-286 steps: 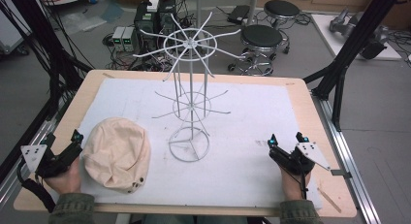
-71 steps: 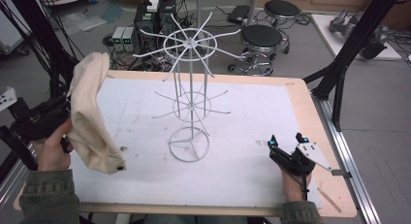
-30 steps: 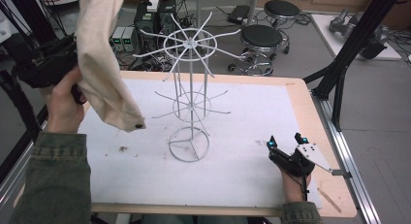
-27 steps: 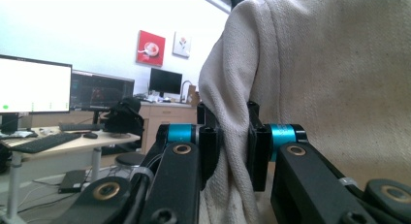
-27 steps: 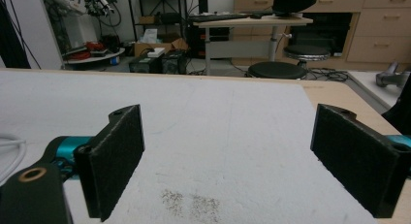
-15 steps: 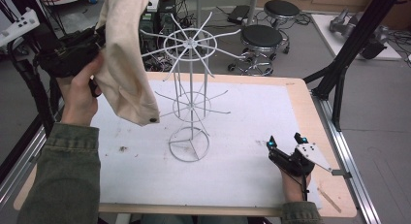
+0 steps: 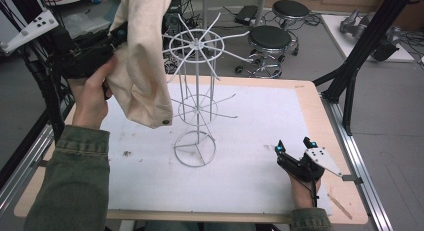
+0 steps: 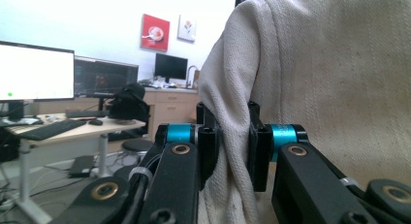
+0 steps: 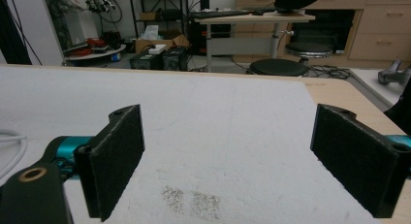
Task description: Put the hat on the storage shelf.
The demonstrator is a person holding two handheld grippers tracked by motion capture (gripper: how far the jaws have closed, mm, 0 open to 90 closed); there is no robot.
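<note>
Pinching the cream cap [image 7: 142,56] in my left gripper [image 8: 231,136], I aim its crown over the wire rack's [image 7: 196,98] top spoke; right gripper [image 9: 228,163] rests spread.

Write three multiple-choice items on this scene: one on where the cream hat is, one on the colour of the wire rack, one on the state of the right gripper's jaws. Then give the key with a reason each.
1. Where is the cream hat?
A. Flat on the table
B. Held up in the air left of the wire rack's top
C. Lying under the right gripper

2. What colour is the wire rack?
A. White
B. Black
C. Red

3. How do the jaws of the right gripper stand?
A. Clamped on the hat
B. Shut on nothing
C. Open, with nothing between them

Key:
1. B: in the high view the left gripper pinches a fold of the fabric and the hat hangs above the table, beside the rack's top ring.
2. A: its wires, rings and round base are all white.
3. C: in the right gripper view the two pads stand wide apart with bare white mat between them.
</note>
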